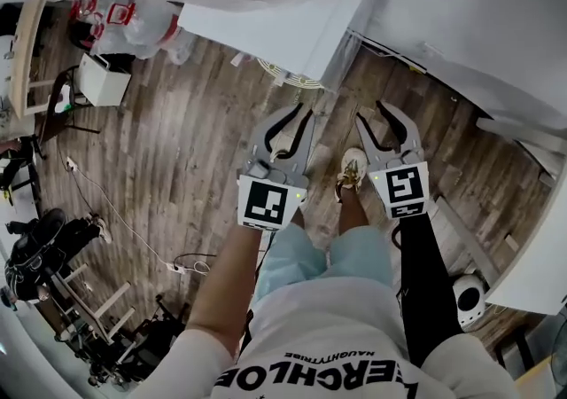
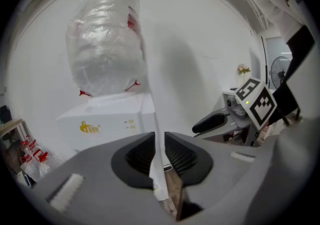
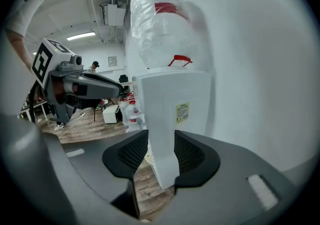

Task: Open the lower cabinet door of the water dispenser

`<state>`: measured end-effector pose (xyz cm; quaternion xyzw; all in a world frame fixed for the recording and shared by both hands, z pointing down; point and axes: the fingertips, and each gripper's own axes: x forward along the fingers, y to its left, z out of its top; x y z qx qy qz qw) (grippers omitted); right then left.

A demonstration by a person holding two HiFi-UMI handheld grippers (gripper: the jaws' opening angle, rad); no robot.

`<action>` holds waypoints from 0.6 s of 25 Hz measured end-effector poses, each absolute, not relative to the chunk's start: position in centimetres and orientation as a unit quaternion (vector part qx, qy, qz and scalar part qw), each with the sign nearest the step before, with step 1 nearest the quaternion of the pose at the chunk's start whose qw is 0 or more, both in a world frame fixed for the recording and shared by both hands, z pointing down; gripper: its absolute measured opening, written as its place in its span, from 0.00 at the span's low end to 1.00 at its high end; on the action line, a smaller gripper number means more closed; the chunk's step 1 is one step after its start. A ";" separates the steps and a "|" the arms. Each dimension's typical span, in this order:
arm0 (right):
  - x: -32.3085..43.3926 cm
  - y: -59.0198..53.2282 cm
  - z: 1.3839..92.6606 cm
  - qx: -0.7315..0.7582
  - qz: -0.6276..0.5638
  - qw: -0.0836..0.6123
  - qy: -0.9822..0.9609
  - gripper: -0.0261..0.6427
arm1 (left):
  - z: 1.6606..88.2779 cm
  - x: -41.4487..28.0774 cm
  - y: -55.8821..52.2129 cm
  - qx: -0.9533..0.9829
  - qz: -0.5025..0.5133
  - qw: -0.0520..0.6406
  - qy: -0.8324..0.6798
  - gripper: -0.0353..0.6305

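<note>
Water dispenser (image 1: 292,29) ahead, untouched; left gripper (image 1: 306,111) pressed together, empty; right gripper (image 1: 369,113) spread wide, empty.

we face the water dispenser (image 3: 172,114) with our right gripper (image 3: 160,145)
jaws apart, gripping nothing; a plastic-wrapped bottle (image 3: 160,24) sits on top

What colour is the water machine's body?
The water dispenser is white, and the right gripper view shows it best.
</note>
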<state>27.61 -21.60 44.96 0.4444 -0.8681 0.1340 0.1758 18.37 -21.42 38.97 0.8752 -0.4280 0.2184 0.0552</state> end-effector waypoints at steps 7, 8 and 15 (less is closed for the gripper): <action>26.6 -21.3 50.4 0.460 0.142 0.194 -0.855 0.26 | 45.1 18.8 -21.0 0.895 0.242 0.067 -0.369 0.14; 26.6 -21.3 51.1 0.462 0.143 0.197 -0.853 0.26 | 46.0 18.9 -20.9 0.897 0.242 0.070 -0.364 0.14; 26.2 -21.3 55.1 0.473 0.141 0.209 -0.844 0.26 | 50.6 18.4 -21.9 0.906 0.249 0.061 -0.337 0.14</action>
